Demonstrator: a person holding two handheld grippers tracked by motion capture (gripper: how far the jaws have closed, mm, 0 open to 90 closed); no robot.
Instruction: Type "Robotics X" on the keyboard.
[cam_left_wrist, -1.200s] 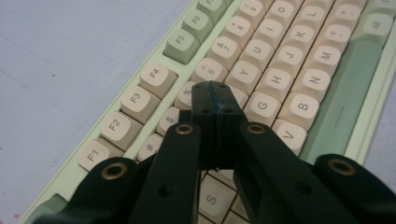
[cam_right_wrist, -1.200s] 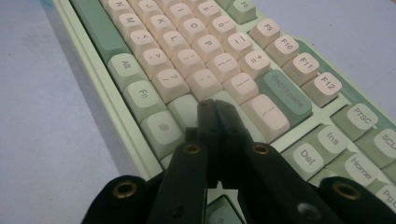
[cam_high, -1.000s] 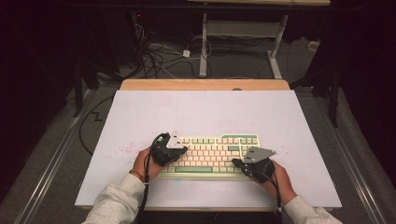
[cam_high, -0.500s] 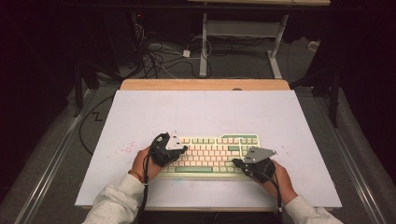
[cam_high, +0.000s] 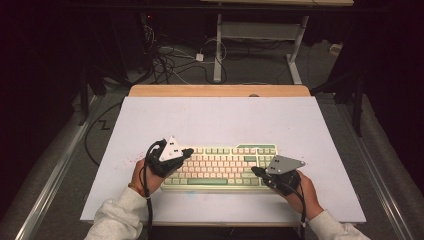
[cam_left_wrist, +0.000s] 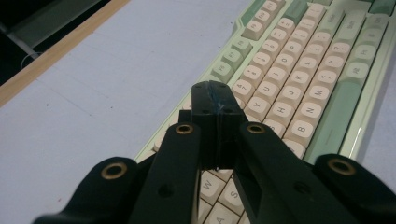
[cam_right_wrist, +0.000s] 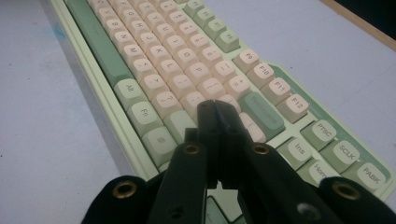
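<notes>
A person works a pale green mechanical keyboard with cream and green keycaps (cam_high: 220, 166) using a black two-jaw tool in each hand. The keyboard lies flat near the front edge of the white-topped surface (cam_high: 220, 120), squarely before the person, likely so both ends are within easy reach.

The left hand-held gripper (cam_high: 186, 152) hangs over the keyboard's left end; in the left gripper view its jaws are clenched together on nothing, the joined tip (cam_left_wrist: 215, 95) poised above the cream letter rows. The right hand-held gripper (cam_high: 255, 171) sits low at the keyboard's right end, also clenched and empty, its tip (cam_right_wrist: 215, 112) close over the keys beside a long green key; whether it touches one cannot be told.

With the jaws pressed into a single blunt point, each tool appears to serve as a finger for pressing single keys, not for grasping. A narrow tip of that kind should strike one cap without catching its neighbours.
</notes>
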